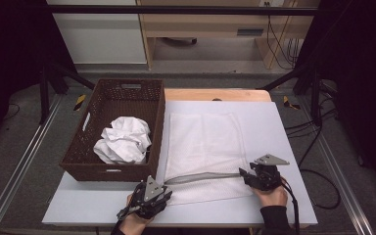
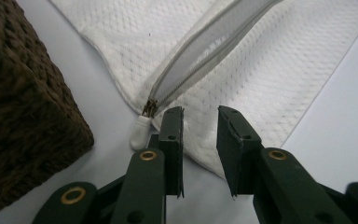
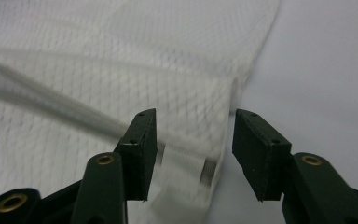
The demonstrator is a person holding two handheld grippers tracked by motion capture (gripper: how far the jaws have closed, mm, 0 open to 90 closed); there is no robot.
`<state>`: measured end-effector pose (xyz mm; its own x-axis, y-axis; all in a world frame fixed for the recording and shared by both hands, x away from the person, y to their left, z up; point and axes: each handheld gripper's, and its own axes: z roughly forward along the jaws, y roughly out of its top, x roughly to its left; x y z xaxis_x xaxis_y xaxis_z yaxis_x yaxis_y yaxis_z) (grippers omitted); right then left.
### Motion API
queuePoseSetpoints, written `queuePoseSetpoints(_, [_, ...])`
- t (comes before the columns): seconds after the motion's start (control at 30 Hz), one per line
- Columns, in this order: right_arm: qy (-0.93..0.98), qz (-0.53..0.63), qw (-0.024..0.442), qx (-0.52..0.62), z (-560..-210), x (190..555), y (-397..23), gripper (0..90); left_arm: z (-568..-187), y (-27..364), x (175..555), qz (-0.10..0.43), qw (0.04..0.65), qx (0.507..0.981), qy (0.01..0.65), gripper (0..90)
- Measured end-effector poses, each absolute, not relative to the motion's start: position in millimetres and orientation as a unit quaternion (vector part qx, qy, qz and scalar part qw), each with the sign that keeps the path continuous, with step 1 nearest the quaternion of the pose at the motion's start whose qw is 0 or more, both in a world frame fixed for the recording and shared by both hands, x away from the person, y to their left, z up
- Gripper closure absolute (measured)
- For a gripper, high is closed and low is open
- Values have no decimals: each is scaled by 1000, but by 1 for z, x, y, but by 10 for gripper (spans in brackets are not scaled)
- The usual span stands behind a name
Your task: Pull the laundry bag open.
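Observation:
A white mesh laundry bag point(image 1: 203, 147) lies flat on the table, its zipper point(image 1: 205, 177) running along the near edge and partly gaping. My left gripper point(image 1: 165, 189) sits at the bag's near left corner. Its jaws point(image 2: 200, 116) stand apart over the fabric edge, and the white zipper pull point(image 2: 139, 133) lies just outside the left one. My right gripper point(image 1: 243, 174) is at the zipper's right end. Its jaws point(image 3: 193, 121) are spread, with the bag's corner tab point(image 3: 182, 170) loose between them and neither pad pressing on it.
A dark wicker basket point(image 1: 127, 85) stands to the left of the bag and holds crumpled white cloth point(image 1: 124, 141). Its corner point(image 2: 23, 116) is close beside my left gripper. The white table mat point(image 1: 274, 127) runs bare to the right of the bag.

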<state>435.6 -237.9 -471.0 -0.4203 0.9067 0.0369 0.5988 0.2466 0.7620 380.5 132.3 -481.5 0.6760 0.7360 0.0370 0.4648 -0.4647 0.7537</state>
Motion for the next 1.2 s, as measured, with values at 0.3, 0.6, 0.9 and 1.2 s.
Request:
queuePoseSetpoints(0.3, [767,338,211,503,-482,409,-238,754,-484,129,381,189,367,832,372,843])
queuePoseSetpoints(0.6, [769,330,193,513,-475,396,-246,861,-482,130,380,187,365,833,370,868])
queuePoseSetpoints(0.9, [767,339,201,506,-478,393,-249,634,-479,132,376,192,385,828,359,693])
queuePoseSetpoints(1.2, [735,410,242,484,-468,392,-254,390,-472,134,376,177,420,816,356,401])
